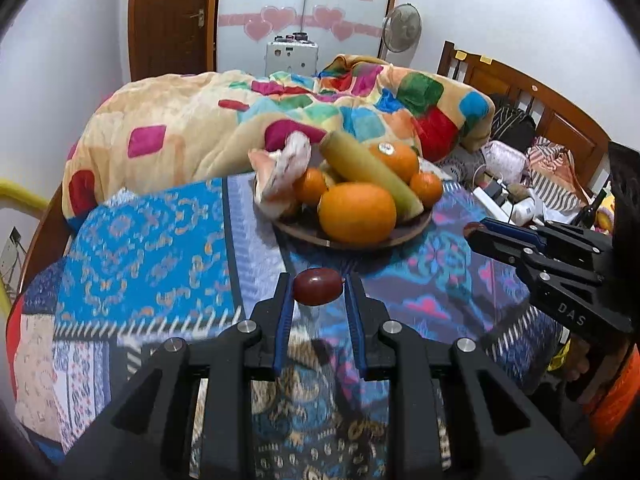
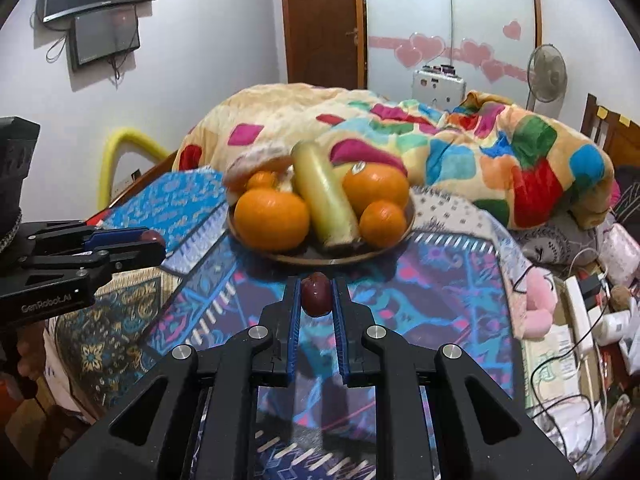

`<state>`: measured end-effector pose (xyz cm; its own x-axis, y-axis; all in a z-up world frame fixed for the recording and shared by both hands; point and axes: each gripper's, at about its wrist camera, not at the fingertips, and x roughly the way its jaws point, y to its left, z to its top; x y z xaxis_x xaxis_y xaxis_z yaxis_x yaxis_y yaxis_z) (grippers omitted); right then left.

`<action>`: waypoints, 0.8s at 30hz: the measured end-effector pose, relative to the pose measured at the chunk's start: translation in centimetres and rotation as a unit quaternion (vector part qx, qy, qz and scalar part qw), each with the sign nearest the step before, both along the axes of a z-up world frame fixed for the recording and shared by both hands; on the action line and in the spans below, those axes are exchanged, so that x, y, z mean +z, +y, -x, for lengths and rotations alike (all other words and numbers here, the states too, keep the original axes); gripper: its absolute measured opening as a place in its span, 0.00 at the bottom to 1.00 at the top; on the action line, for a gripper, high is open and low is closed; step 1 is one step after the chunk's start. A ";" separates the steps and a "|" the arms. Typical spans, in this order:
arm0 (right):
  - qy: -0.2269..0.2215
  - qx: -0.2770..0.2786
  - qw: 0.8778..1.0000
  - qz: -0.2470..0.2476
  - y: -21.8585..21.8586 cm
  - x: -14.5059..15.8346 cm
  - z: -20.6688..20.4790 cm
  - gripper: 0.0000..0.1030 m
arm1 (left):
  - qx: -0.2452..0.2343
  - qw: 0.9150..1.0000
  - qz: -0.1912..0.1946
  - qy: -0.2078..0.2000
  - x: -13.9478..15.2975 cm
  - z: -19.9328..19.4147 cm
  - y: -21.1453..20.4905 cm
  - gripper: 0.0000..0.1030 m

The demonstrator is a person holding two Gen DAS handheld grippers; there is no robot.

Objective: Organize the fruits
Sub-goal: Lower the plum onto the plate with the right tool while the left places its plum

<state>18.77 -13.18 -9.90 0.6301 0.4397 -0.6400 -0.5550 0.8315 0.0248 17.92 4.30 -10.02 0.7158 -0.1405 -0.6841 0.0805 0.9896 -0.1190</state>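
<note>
My left gripper [image 1: 318, 289] is shut on a small dark red fruit [image 1: 318, 292], held sideways between its blue pads just above the patterned cloth. My right gripper [image 2: 316, 294] is shut on a second dark red fruit [image 2: 316, 295], held upright. Ahead of both stands a brown wooden plate [image 1: 412, 230] [image 2: 396, 246] piled with oranges [image 1: 356, 216] [image 2: 272, 220], a long yellow-green fruit [image 1: 370, 168] [image 2: 324, 192] and a pinkish crumpled thing [image 1: 286, 172]. In the left wrist view the right gripper [image 1: 474, 232] comes in from the right; in the right wrist view the left gripper [image 2: 154, 240] comes in from the left.
A patterned blue and purple cloth [image 1: 160, 248] [image 2: 440, 280] covers the surface. A colourful quilt [image 1: 320, 112] [image 2: 480, 148] is heaped behind the plate. To the right lie cables, a power strip [image 2: 580, 312] and clutter. A fan [image 2: 546, 72] and a wooden door [image 2: 320, 20] stand at the back.
</note>
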 end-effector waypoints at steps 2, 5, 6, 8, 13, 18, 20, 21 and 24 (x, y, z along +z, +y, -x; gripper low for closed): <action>-0.007 -0.001 1.000 -0.001 0.0 0.4 -0.5 0.14 | 0.001 1.000 -0.001 -0.003 0.3 -0.9 0.1 0.25; -0.016 -0.002 1.000 0.000 0.0 0.8 -1.2 0.14 | 0.004 1.000 -0.010 -0.007 0.6 -2.5 0.2 0.25; -0.019 -0.003 1.000 0.000 0.0 0.9 -1.5 0.14 | 0.005 1.000 -0.012 -0.007 0.6 -3.1 0.3 0.25; -0.023 -0.006 1.000 -0.004 -0.1 1.1 -2.3 0.14 | 0.005 1.000 -0.012 -0.005 0.5 -4.2 0.5 0.25; -0.028 -0.014 1.000 -0.002 0.3 1.3 -4.6 0.14 | -0.005 1.000 -0.024 -0.003 0.1 -6.1 0.6 0.25; -0.027 -0.010 1.000 0.011 1.2 0.8 -6.3 0.14 | -0.013 0.999 -0.030 0.006 -0.7 -7.4 0.6 0.25; -0.026 -0.009 1.000 0.016 1.6 0.5 -6.9 0.14 | -0.016 1.000 -0.022 0.013 -1.1 -7.8 0.6 0.25; -0.022 -0.007 1.000 0.018 1.9 0.2 -7.2 0.14 | -0.015 1.000 -0.019 0.014 -1.2 -7.9 0.7 0.25; -0.021 -0.005 1.000 0.022 2.2 -0.2 -7.5 0.14 | -0.009 1.000 -0.018 0.013 -1.5 -8.3 0.9 0.25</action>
